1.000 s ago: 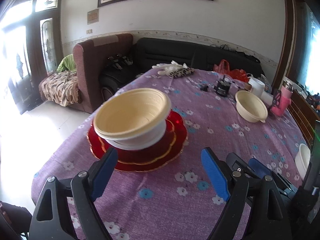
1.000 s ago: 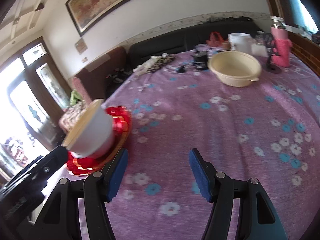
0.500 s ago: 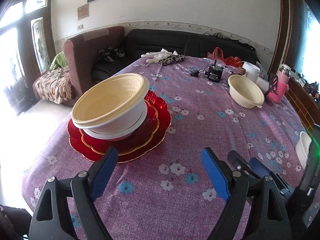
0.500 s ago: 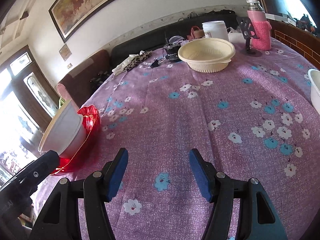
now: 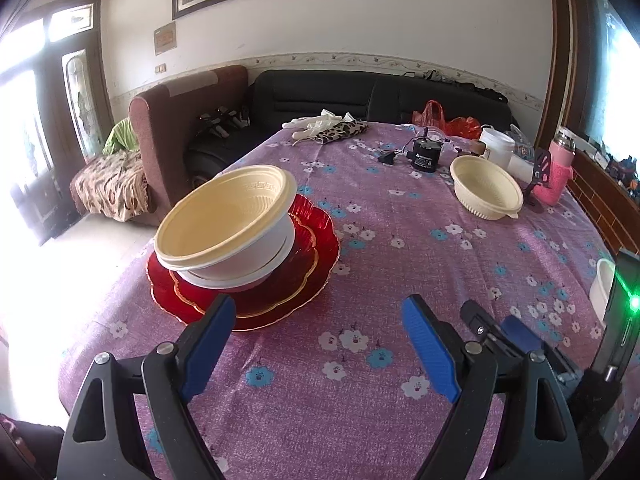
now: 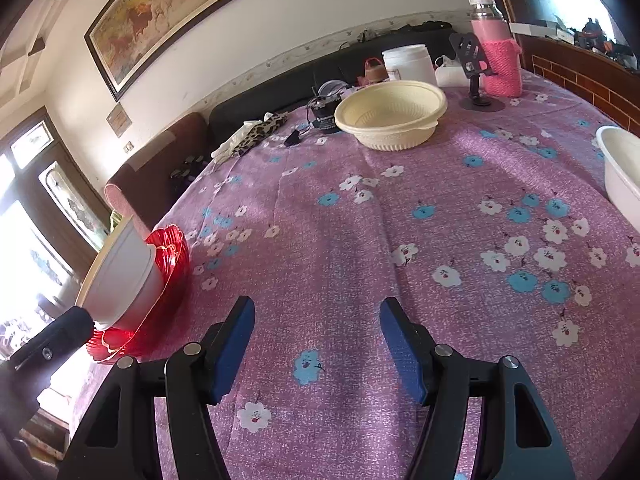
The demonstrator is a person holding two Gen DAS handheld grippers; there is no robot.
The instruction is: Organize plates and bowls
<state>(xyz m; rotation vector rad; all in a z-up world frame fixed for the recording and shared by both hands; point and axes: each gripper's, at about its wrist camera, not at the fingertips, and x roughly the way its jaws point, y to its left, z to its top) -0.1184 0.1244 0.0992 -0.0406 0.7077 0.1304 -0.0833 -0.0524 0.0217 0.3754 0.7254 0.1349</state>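
Both the left tool [image 5: 316, 334] and right tool [image 6: 316, 334] hang spread apart, gripping nothing, over the tabletop [image 5: 400, 264]; 2 stacked bowls [image 5: 228, 228] sit on red plates [image 5: 308, 276]

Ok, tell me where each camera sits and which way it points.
Left wrist: on the left gripper, low over the table, facing the bowls stacked on red plates; its open blue fingers show, the right gripper beside them.
Right wrist: on the right gripper, facing the far cream bowl; its open fingers show.
Shared: the stack, cream bowl, pink bottle.
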